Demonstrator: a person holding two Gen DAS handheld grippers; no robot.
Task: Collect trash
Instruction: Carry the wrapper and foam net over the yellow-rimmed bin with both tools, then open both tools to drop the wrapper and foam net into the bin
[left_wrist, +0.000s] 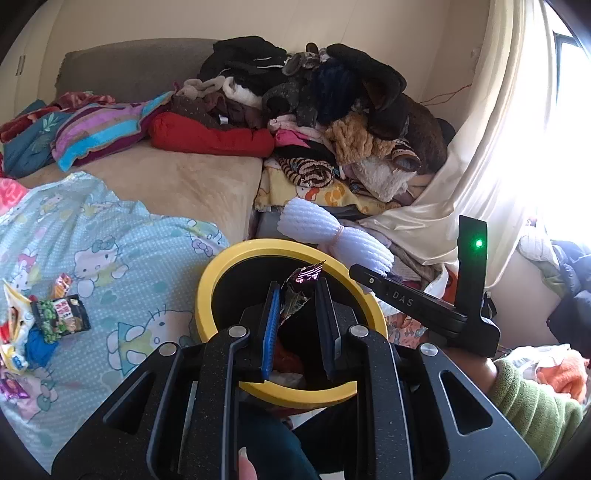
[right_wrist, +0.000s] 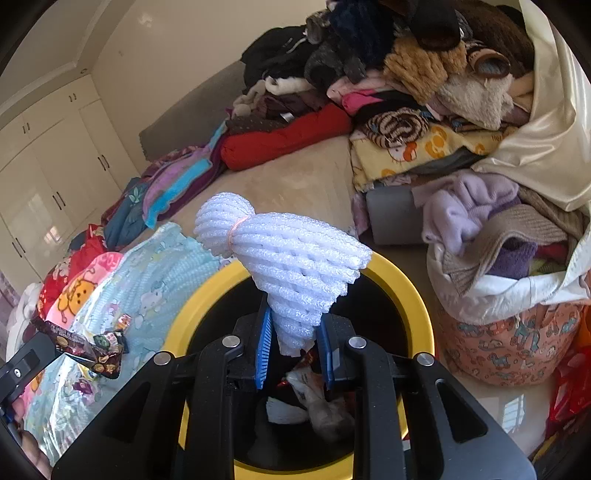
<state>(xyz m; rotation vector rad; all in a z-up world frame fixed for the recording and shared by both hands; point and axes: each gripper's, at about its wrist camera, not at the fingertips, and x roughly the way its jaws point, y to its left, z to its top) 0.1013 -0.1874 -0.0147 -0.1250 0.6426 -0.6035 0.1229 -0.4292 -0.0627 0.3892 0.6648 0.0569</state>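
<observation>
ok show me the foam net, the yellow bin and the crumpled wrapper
foam net (right_wrist: 295, 266), right wrist view, middle of its ribbed body
yellow bin (left_wrist: 221, 266), left wrist view, upper left rim
crumpled wrapper (left_wrist: 299, 291), left wrist view, its middle

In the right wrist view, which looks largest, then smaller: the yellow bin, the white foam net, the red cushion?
1. yellow bin
2. white foam net, though nearness enlarges it
3. red cushion

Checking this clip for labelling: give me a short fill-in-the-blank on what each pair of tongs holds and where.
1. The left tongs grip a crumpled snack ____.
2. The right tongs grip a white foam ____.
3. Both hang over a bin with a ____ rim.
4. More wrappers lie on the ____.

Missing: wrapper; net; yellow; bed
</observation>
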